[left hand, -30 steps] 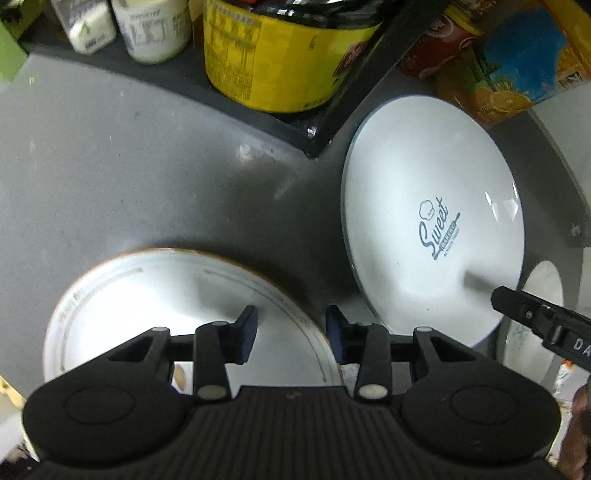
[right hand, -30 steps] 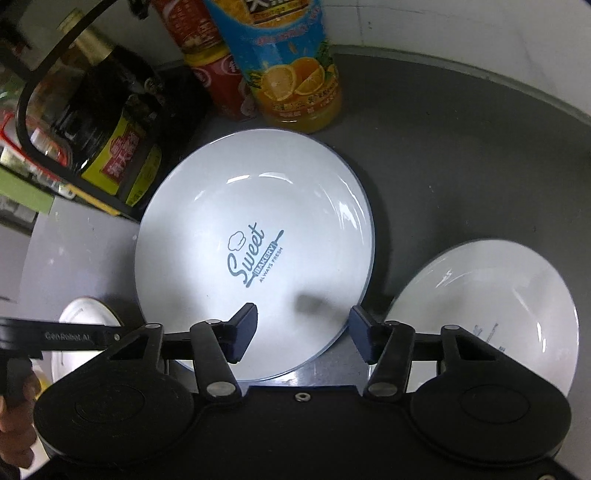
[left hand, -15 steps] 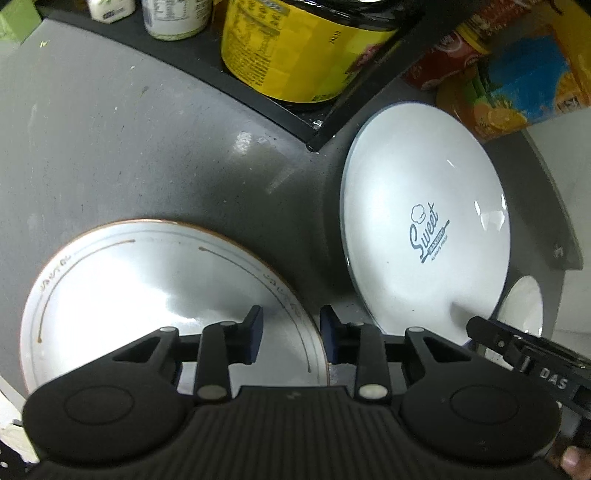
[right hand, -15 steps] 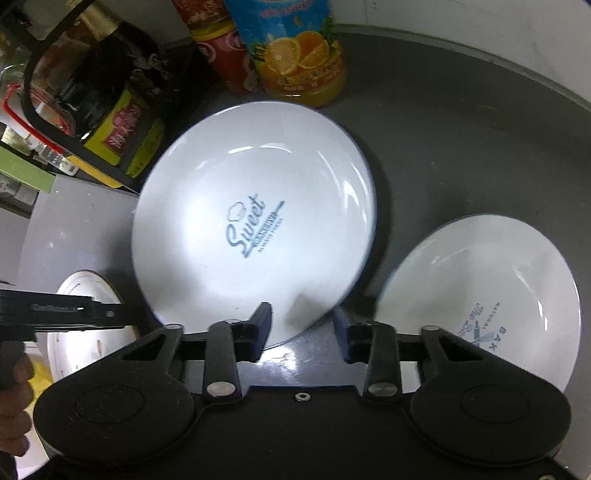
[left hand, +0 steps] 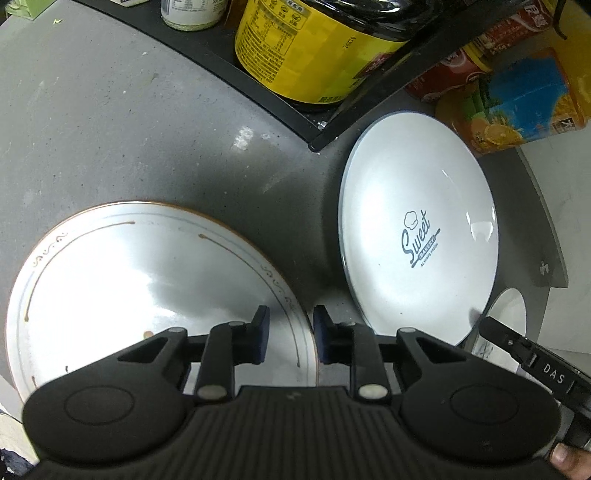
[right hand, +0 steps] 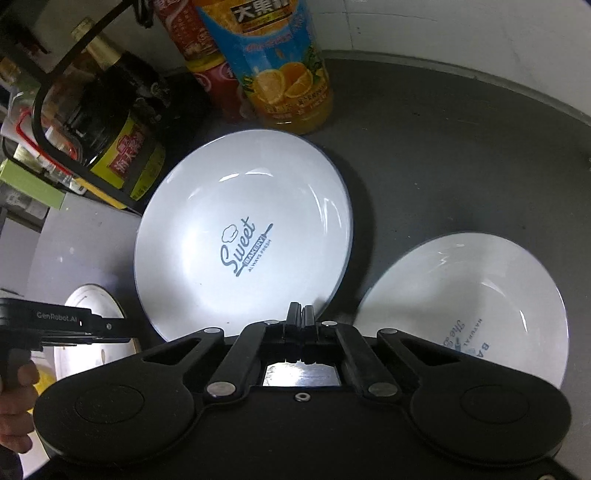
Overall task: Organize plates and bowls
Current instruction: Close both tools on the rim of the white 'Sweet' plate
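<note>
A white plate with "Sweet Bakery" print [right hand: 240, 254] lies on the dark counter; it also shows in the left wrist view [left hand: 417, 236]. My right gripper [right hand: 301, 314] is shut on this plate's near rim. A white bowl with blue print [right hand: 476, 306] sits to its right. A gold-trimmed white plate [left hand: 147, 288] lies at the left. My left gripper [left hand: 290, 338] is open, with its fingers astride that plate's right rim.
A black wire rack [left hand: 325, 133] holds a yellow-labelled jar [left hand: 306, 51] and bottles behind the plates. An orange juice bottle [right hand: 280, 62] and a red can [right hand: 210, 59] stand at the back. A white wall [right hand: 461, 33] borders the counter.
My right gripper has closed from open onto the near rim of the Sweet Bakery plate. My left gripper has moved in over the gold-trimmed plate's rim, staying open.
</note>
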Action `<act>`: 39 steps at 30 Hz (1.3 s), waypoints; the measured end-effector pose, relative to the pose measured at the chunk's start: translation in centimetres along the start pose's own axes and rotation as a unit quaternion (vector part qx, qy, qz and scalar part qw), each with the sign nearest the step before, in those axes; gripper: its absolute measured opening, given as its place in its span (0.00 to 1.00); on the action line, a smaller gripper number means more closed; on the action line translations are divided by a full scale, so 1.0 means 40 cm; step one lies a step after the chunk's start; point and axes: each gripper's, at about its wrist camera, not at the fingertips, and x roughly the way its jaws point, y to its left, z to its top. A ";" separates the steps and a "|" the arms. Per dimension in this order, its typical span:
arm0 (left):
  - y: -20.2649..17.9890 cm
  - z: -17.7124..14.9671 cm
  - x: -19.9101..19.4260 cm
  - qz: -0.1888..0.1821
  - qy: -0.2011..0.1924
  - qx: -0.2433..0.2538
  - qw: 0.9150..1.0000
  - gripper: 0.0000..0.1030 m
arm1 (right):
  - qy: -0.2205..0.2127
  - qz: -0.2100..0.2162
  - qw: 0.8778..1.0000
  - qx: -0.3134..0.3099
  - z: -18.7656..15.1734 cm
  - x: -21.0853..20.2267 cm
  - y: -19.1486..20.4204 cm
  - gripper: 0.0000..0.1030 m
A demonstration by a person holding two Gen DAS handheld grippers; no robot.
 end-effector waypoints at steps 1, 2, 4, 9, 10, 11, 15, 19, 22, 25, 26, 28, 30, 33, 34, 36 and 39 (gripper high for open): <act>0.002 0.000 -0.001 -0.001 -0.002 -0.001 1.000 0.23 | -0.001 -0.005 1.000 -0.001 0.001 0.006 0.001 0.00; 0.003 0.000 0.001 -0.003 -0.003 -0.003 1.000 0.23 | -0.004 -0.010 1.000 0.001 0.004 0.013 -0.002 0.00; 0.015 -0.004 -0.002 -0.014 -0.011 -0.006 1.000 0.24 | -0.013 -0.008 1.000 0.018 0.015 0.014 -0.017 0.03; 0.039 -0.008 -0.005 -0.036 -0.012 -0.032 0.999 0.22 | -0.006 -0.029 0.999 0.024 0.046 0.033 -0.021 0.19; 0.039 -0.007 -0.005 -0.037 -0.011 -0.034 0.999 0.22 | -0.001 -0.029 0.999 0.027 0.048 0.044 -0.021 0.21; 0.040 -0.005 -0.004 -0.038 -0.010 -0.038 0.999 0.22 | 0.002 -0.028 0.999 0.028 0.049 0.053 -0.022 0.21; 0.051 -0.010 -0.010 -0.050 -0.015 -0.055 0.997 0.19 | 0.004 -0.024 0.999 0.024 0.037 0.071 -0.029 0.14; 0.061 -0.009 -0.010 -0.067 -0.013 -0.068 0.995 0.16 | 0.011 -0.007 0.999 0.030 0.027 0.064 -0.038 0.12; 0.056 -0.001 -0.017 -0.072 -0.010 -0.072 0.995 0.13 | 0.017 0.002 0.999 0.033 0.017 0.062 -0.039 0.12; 0.039 0.003 -0.031 -0.059 -0.017 -0.062 0.996 0.14 | 0.020 0.012 0.999 0.036 0.007 0.060 -0.042 0.12; 0.036 0.004 -0.030 -0.054 -0.017 -0.062 0.996 0.14 | 0.021 0.013 0.999 0.037 0.006 0.057 -0.044 0.11; 0.032 0.006 -0.030 -0.047 -0.019 -0.060 0.997 0.17 | 0.023 0.015 0.999 0.037 0.004 0.052 -0.047 0.11; 0.025 0.008 -0.030 -0.040 -0.020 -0.056 0.997 0.17 | 0.025 0.016 0.999 0.035 0.003 0.050 -0.052 0.11; 0.024 0.012 -0.039 -0.054 -0.030 -0.061 0.996 0.21 | 0.027 0.016 0.999 0.034 0.005 0.048 -0.057 0.11; 0.025 0.016 -0.044 -0.063 -0.035 -0.064 0.995 0.25 | 0.029 0.016 0.999 0.035 0.007 0.048 -0.058 0.12; 0.023 0.021 -0.052 -0.067 -0.041 -0.066 0.995 0.29 | 0.030 0.014 0.999 0.038 0.015 0.052 -0.057 0.12; 0.014 0.029 -0.063 -0.074 -0.054 -0.068 0.993 0.39 | 0.033 0.010 0.999 0.039 0.023 0.057 -0.056 0.13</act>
